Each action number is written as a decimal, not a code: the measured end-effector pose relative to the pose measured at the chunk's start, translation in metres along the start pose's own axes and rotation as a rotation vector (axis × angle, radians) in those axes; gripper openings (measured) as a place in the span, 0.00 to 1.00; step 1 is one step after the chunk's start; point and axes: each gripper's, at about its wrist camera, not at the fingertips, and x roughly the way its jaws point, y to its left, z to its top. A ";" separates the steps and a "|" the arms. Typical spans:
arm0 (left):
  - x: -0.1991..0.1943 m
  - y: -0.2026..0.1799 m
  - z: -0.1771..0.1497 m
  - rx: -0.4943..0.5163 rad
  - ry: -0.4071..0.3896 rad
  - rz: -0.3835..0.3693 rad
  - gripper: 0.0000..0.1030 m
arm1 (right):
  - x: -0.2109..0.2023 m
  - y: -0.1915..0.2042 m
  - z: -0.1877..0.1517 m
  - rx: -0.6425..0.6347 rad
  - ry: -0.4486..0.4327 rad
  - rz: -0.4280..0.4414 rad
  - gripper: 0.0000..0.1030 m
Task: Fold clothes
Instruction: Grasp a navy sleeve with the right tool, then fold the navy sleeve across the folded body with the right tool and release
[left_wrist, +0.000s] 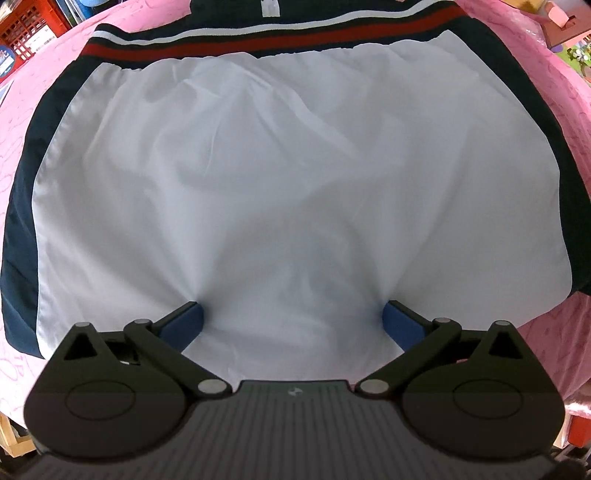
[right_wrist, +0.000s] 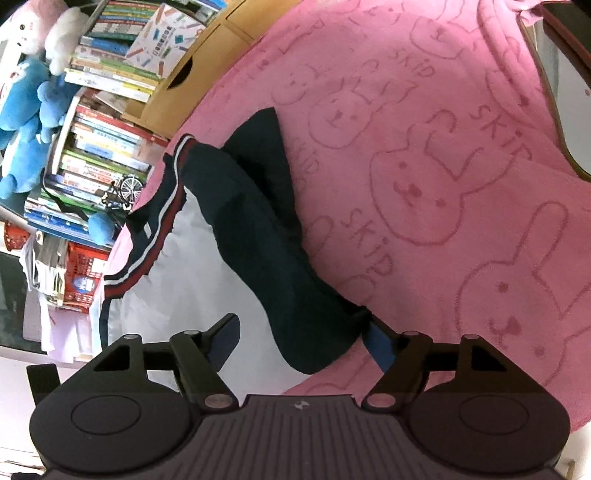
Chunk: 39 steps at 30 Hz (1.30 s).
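My left gripper (left_wrist: 291, 317) stands spread wide, both pads pressing down into the white panel of the garment (left_wrist: 258, 177), which stretches ahead of it across the pink rabbit-print blanket (left_wrist: 22, 122). My right gripper (right_wrist: 301, 339) is partly open around the navy sleeve (right_wrist: 266, 229), which runs away ahead from between its fingers; its far pad touches the cloth, gripping nothing.

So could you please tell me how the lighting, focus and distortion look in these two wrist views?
Left wrist view: strong fisheye bowing of the garment; even soft light, with faint shadows in the folds of its white panel between the open left gripper fingers; edges blur. Right wrist view: same curvature; the pink blanket is bright, the dark sleeve shows little detail, and the books look soft.
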 end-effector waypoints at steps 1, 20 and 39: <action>0.001 0.001 0.000 0.001 -0.002 0.000 1.00 | 0.000 0.003 0.000 -0.016 0.009 0.004 0.71; 0.016 0.016 -0.001 0.137 -0.028 -0.032 1.00 | 0.010 0.043 0.018 -0.043 -0.077 -0.039 0.20; -0.047 0.207 -0.041 -0.566 -0.243 -0.591 0.89 | 0.108 0.265 -0.146 -1.059 -0.060 -0.113 0.52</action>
